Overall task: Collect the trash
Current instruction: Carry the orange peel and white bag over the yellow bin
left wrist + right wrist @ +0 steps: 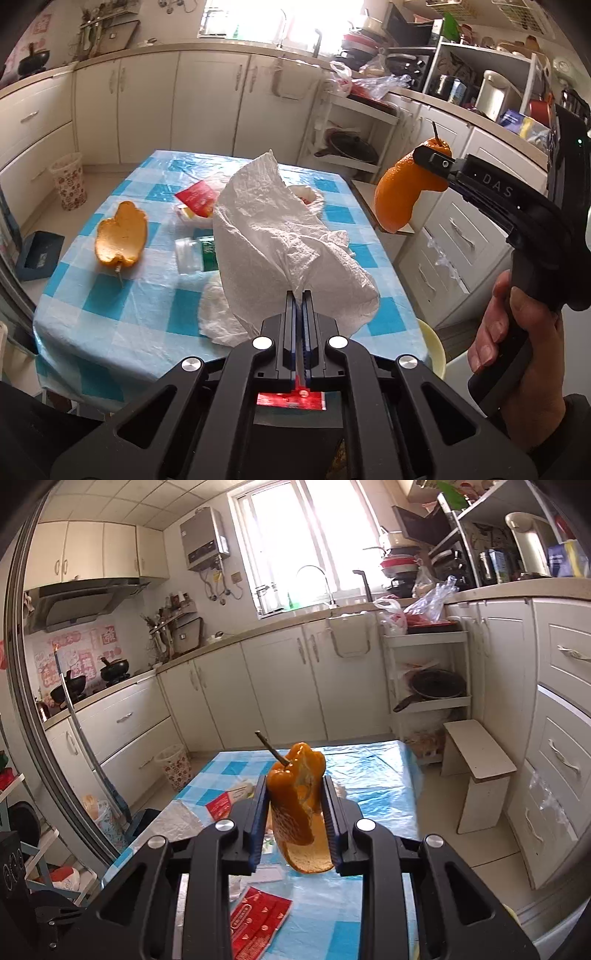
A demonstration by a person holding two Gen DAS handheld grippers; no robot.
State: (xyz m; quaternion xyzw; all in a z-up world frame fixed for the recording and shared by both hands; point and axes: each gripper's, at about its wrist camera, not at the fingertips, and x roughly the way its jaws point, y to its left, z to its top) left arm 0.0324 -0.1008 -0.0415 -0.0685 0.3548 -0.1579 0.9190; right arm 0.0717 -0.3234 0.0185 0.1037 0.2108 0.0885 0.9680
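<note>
Left wrist: left gripper [299, 295] clamped on white tissue [280, 236], raised over the table [110, 310]; second peel [122, 234], bottle [195, 253], red wrapper [197, 199] remain.
Right wrist: right gripper [295, 805] pinching orange peel [297, 805] aloft; red packet [258, 919] left.

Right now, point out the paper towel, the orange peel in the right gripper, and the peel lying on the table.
paper towel [280, 236], left wrist view, middle of the crumpled sheet.
held orange peel [295, 797], right wrist view, outer skin between the jaws.
peel on the table [122, 236], left wrist view, pale inner side.
</note>
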